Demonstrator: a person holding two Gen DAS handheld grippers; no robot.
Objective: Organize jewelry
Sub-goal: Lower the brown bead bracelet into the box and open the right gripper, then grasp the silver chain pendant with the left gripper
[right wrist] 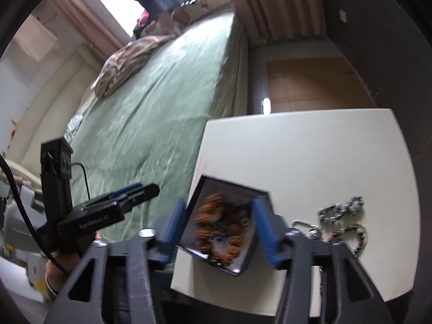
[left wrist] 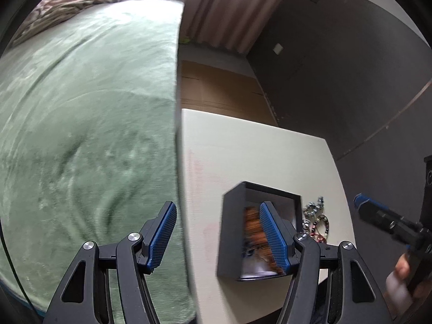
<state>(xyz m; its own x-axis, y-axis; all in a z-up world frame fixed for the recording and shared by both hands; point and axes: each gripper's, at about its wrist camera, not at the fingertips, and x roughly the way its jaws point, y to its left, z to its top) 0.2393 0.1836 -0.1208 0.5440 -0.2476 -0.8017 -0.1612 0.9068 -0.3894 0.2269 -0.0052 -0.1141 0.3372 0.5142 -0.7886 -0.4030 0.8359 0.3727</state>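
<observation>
A black open box point(left wrist: 259, 232) sits on the cream table point(left wrist: 243, 148) and holds an orange-brown beaded bracelet point(left wrist: 253, 224). The right wrist view shows the box point(right wrist: 224, 229) and the bracelet point(right wrist: 218, 229) between my fingers. Silver jewelry point(right wrist: 341, 209) and a dark beaded bracelet point(right wrist: 353, 235) lie on the table to the right of the box; they also show in the left wrist view point(left wrist: 314, 210). My left gripper point(left wrist: 216, 232) is open, over the table's left edge. My right gripper point(right wrist: 216, 229) is open above the box; it also shows in the left wrist view point(left wrist: 361, 202).
A bed with a green blanket point(left wrist: 81, 135) runs along the table's left side. A brown cardboard sheet point(left wrist: 216, 86) lies on the floor beyond the table. A dark wall point(left wrist: 337, 67) stands at right. The left gripper shows in the right wrist view point(right wrist: 135, 191).
</observation>
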